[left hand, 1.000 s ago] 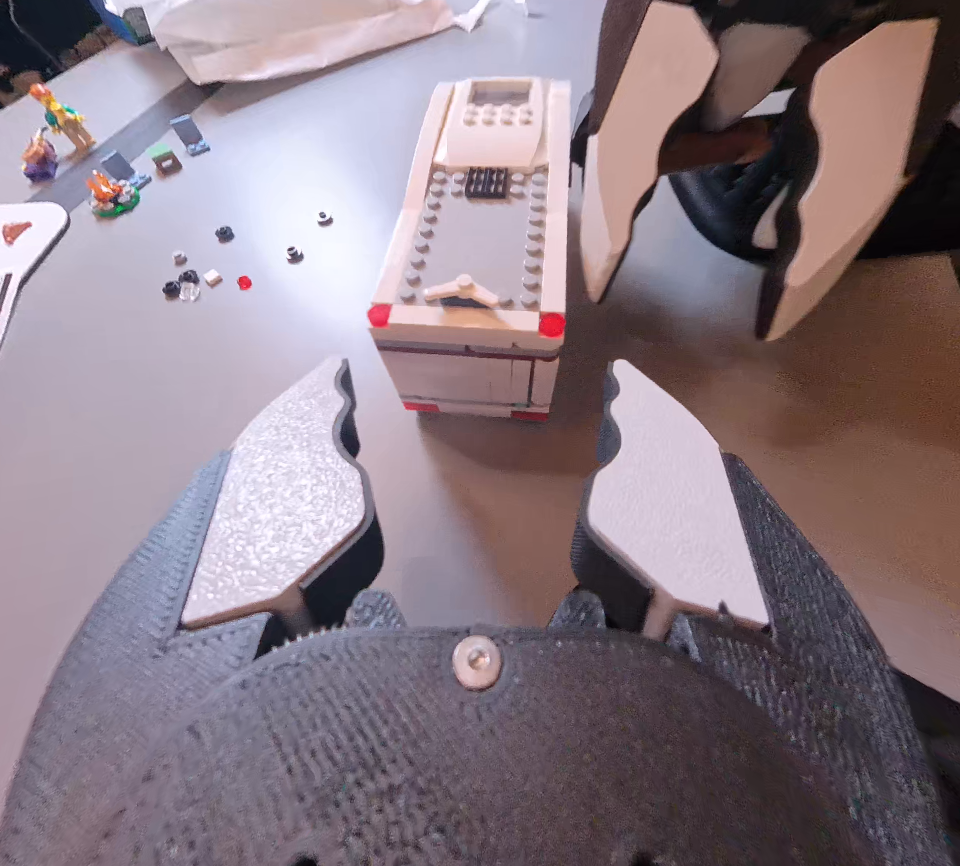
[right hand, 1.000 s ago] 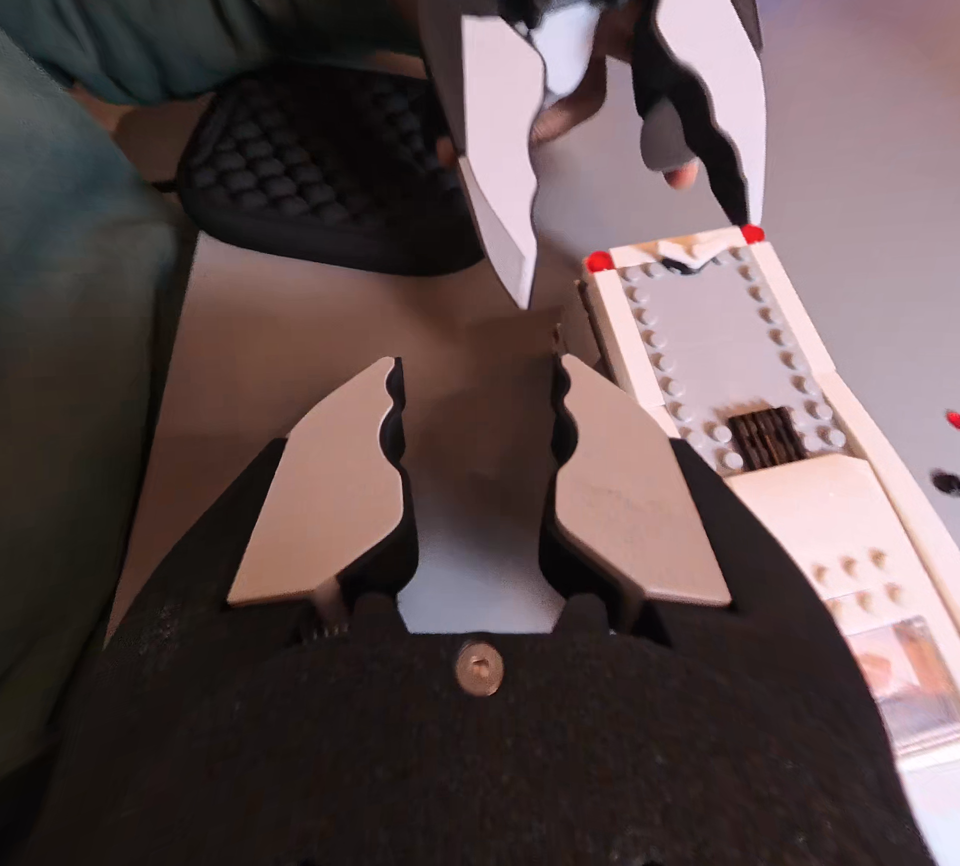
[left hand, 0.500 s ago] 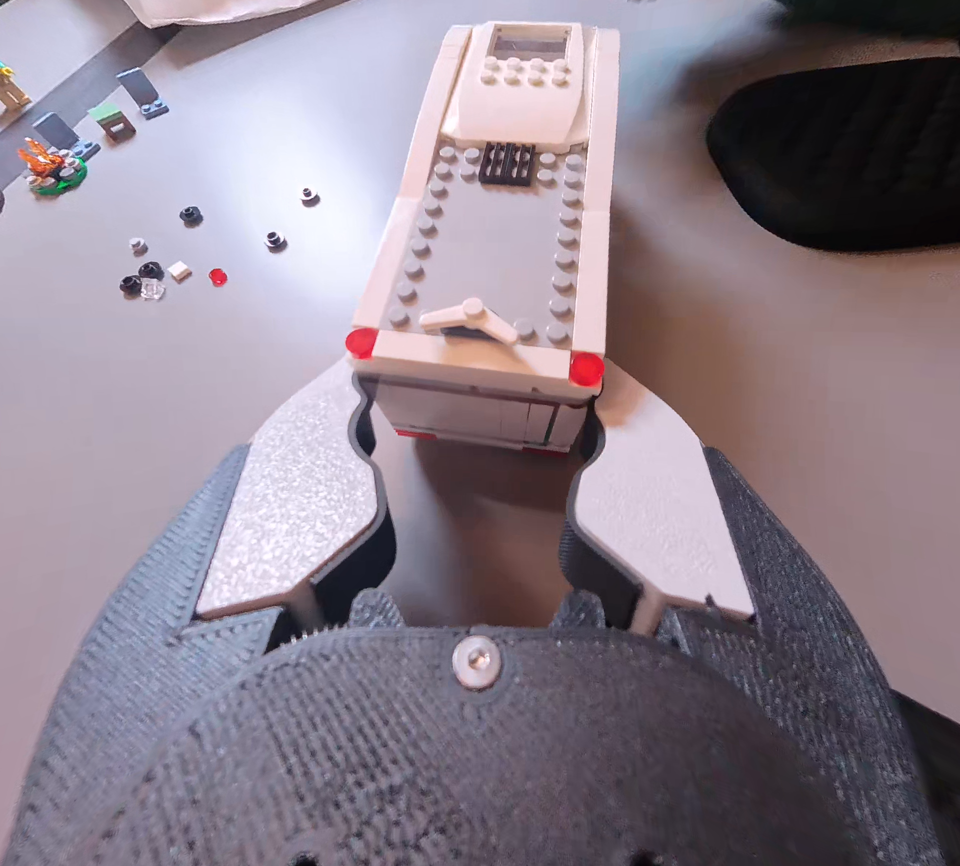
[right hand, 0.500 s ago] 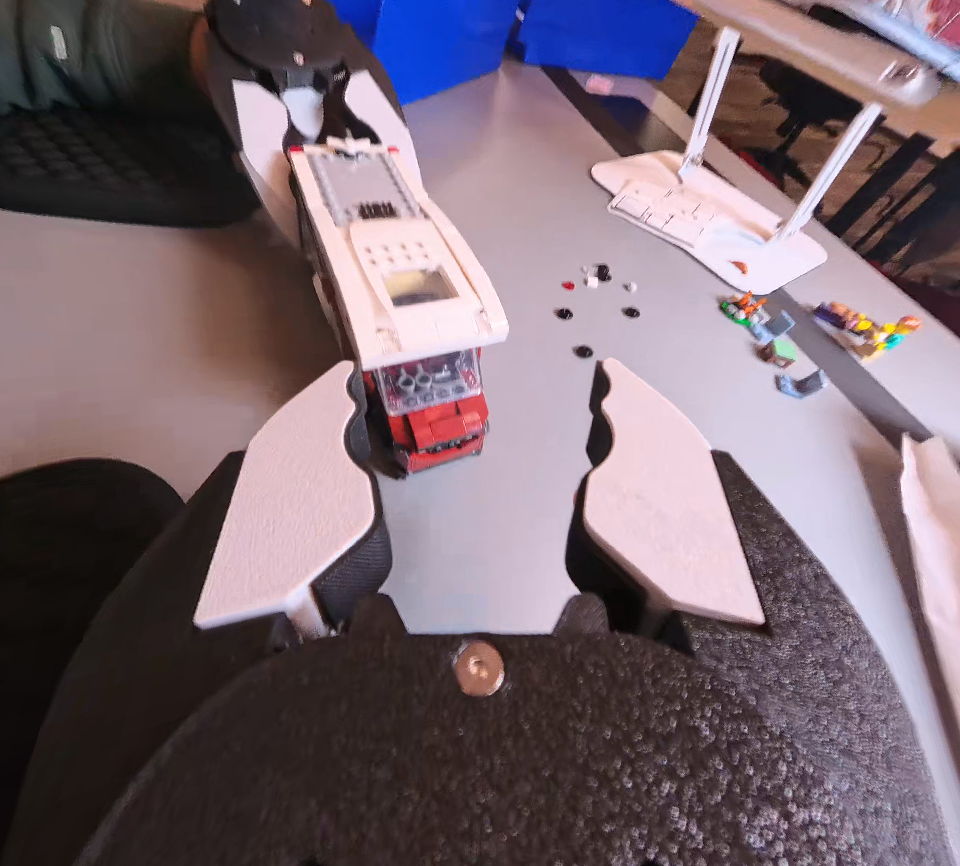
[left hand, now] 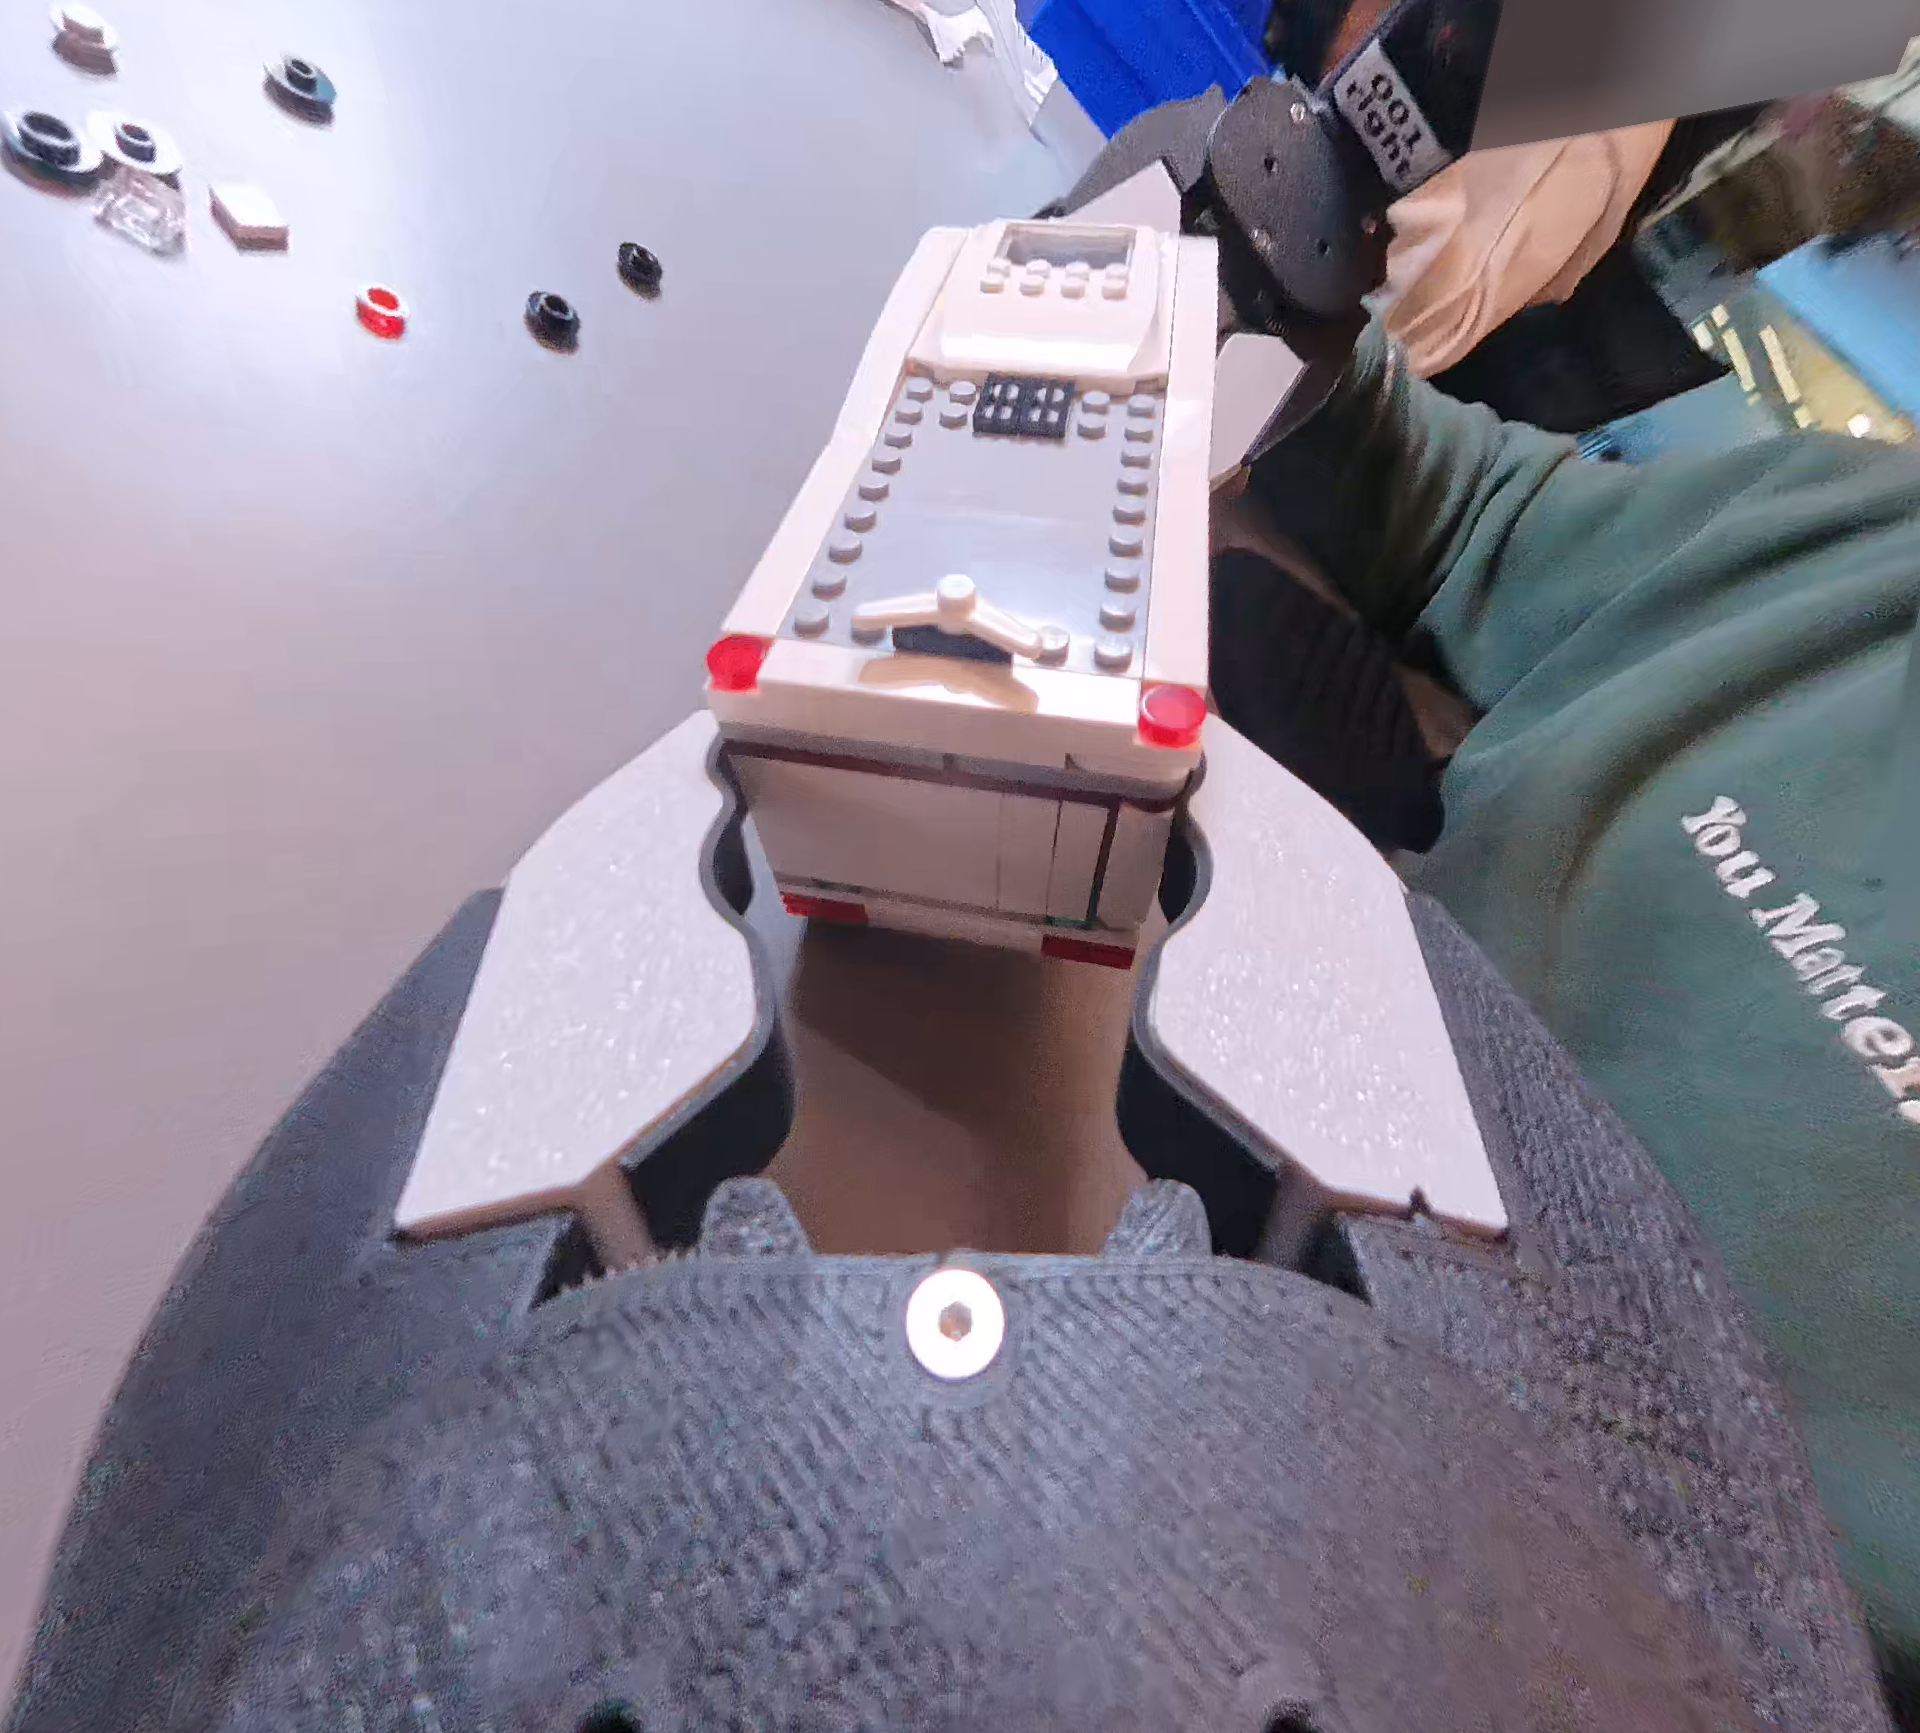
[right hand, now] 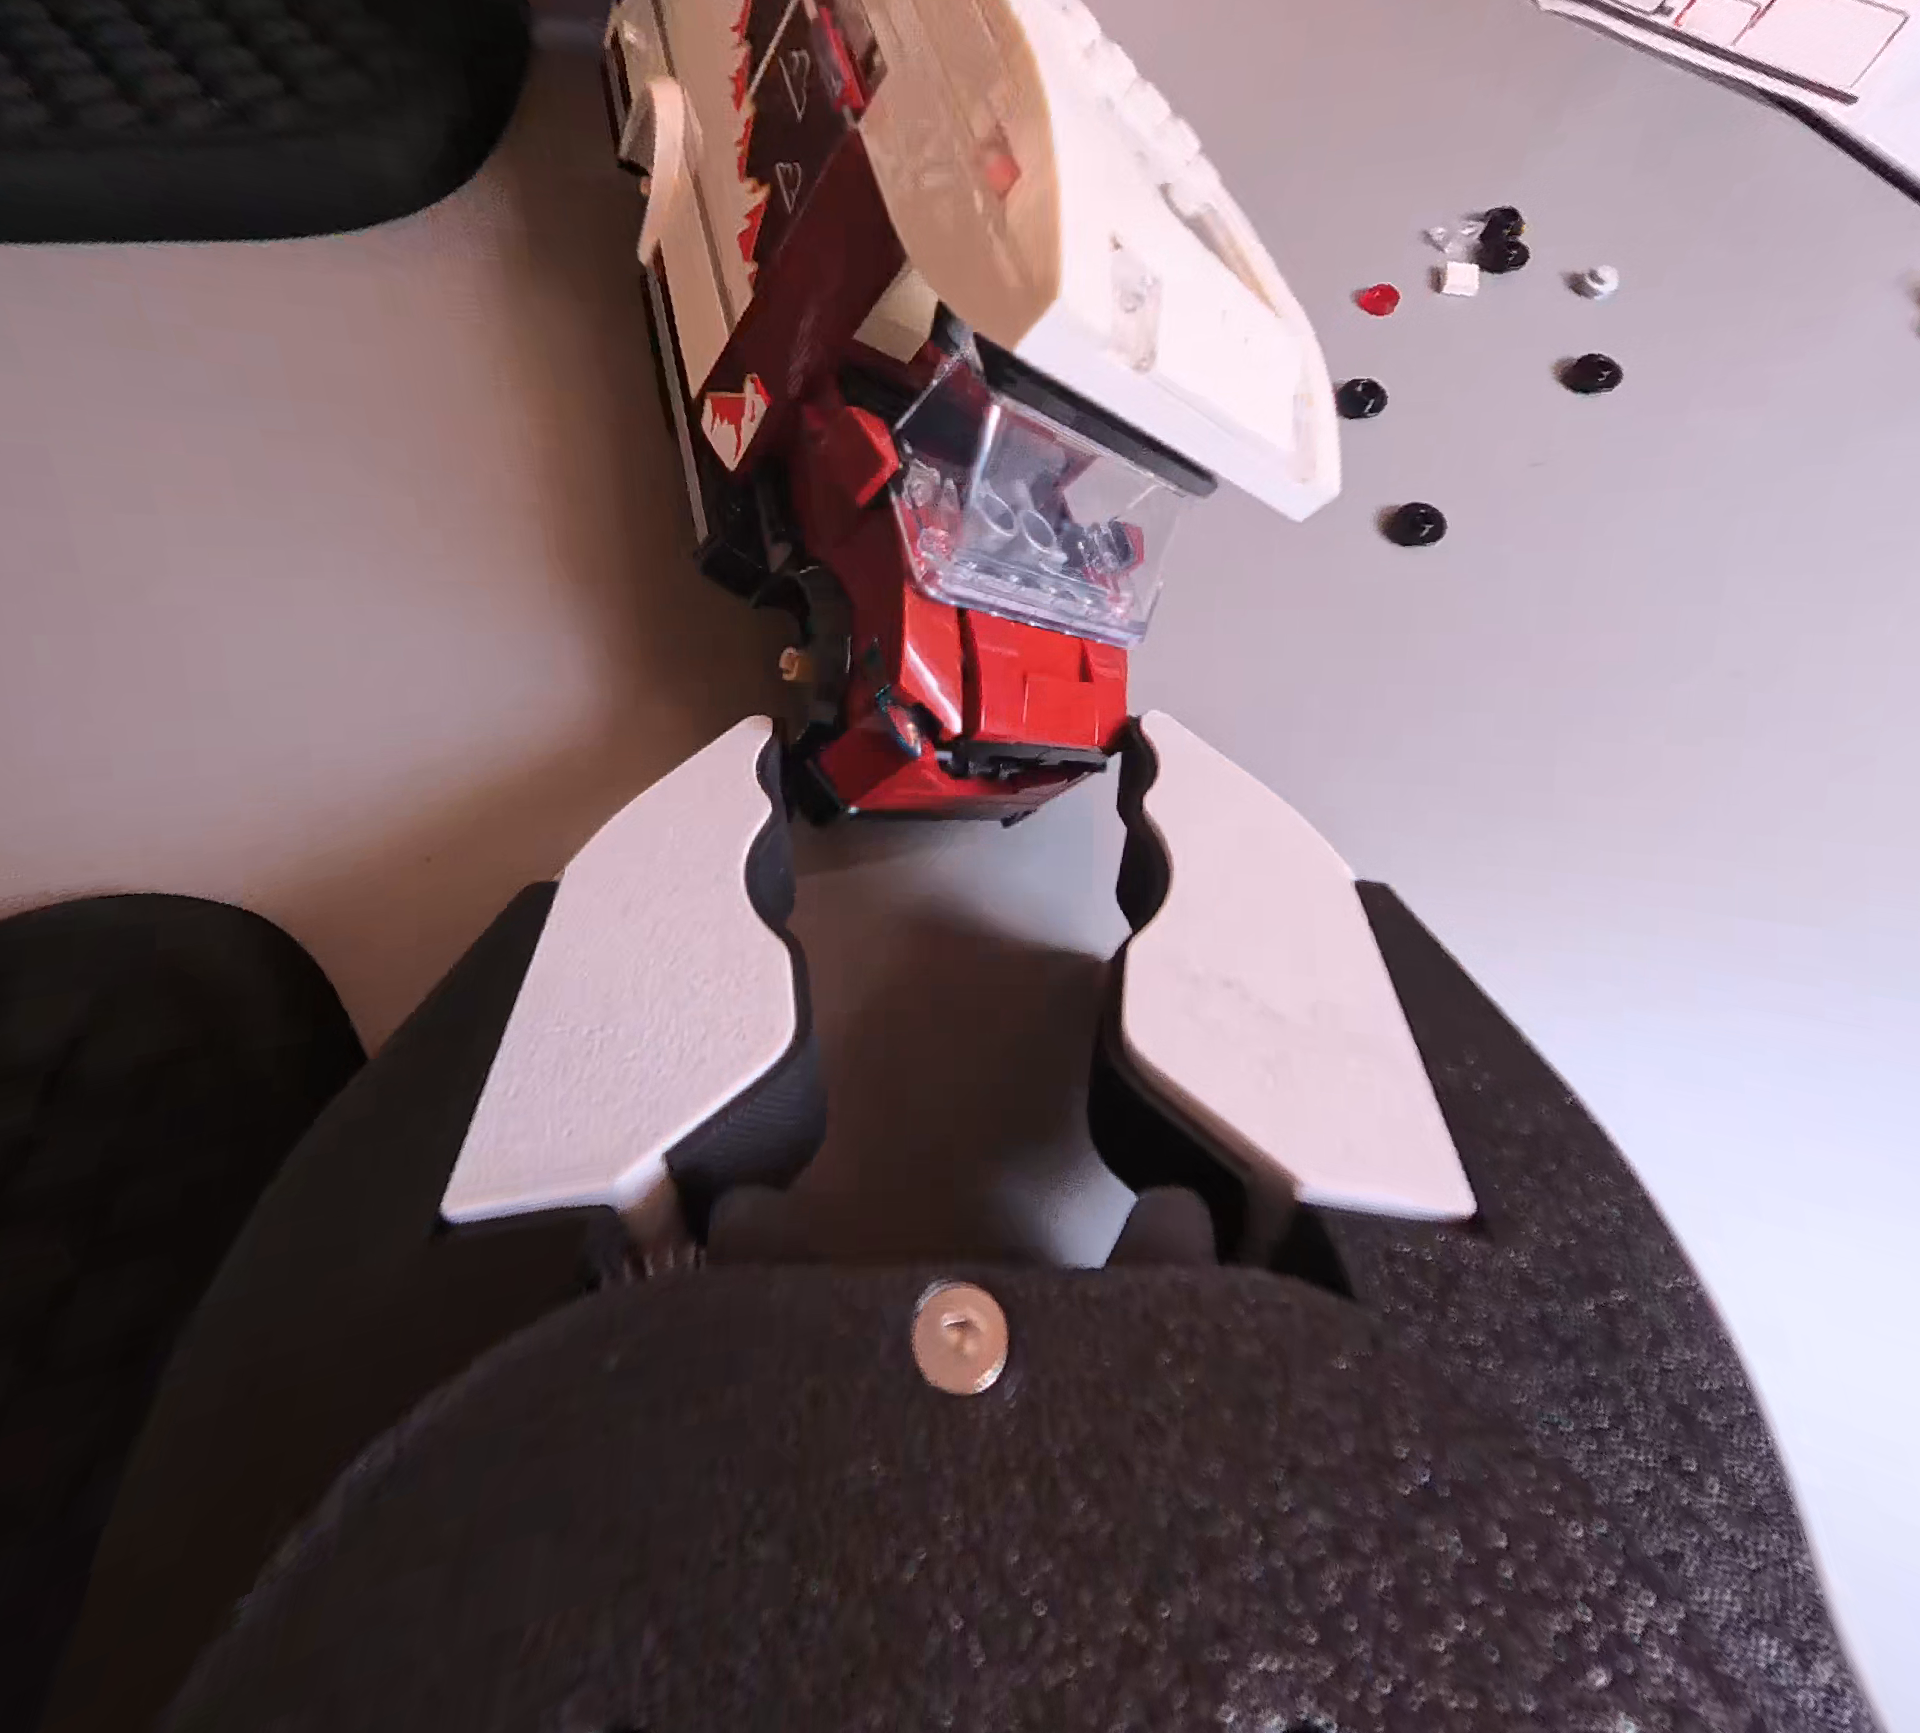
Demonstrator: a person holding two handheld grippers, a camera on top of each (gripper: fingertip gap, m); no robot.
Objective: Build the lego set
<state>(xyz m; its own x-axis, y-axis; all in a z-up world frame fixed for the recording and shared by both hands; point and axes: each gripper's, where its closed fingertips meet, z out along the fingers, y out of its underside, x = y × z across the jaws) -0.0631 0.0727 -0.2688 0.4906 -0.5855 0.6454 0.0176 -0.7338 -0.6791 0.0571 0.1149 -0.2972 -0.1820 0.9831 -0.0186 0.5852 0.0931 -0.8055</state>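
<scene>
A toy brick truck (left hand: 997, 540) with a white body, grey studded roof and red cab lies between my two grippers, tilted against the grey table (left hand: 312, 644). My left gripper (left hand: 956, 769) is shut on its rear end, with a pad pressed on each side wall. In the right wrist view my right gripper (right hand: 951, 748) is shut on the red cab (right hand: 1018, 675), and both fingertips touch the cab's front corners. The right gripper's black body (left hand: 1288, 208) shows beyond the truck's far end in the left wrist view.
Small loose studs, black, red (left hand: 379, 312) and clear, lie on the table beside the truck and also show in the right wrist view (right hand: 1496, 249). A white stand base (right hand: 1766, 21), a black cushion (right hand: 208, 52), blue bins (left hand: 1132, 10), and a person's green sleeve (left hand: 1662, 644) are nearby. The tips of one gripper are about 15 cm away from the tips of the other. To the white stand base (right hand: 1766, 21): left tips about 25 cm, right tips about 30 cm.
My left gripper stayed shut on the truck's rear and rolled, tilting the truck. My right gripper moved up to the cab and its fingers closed onto it.
</scene>
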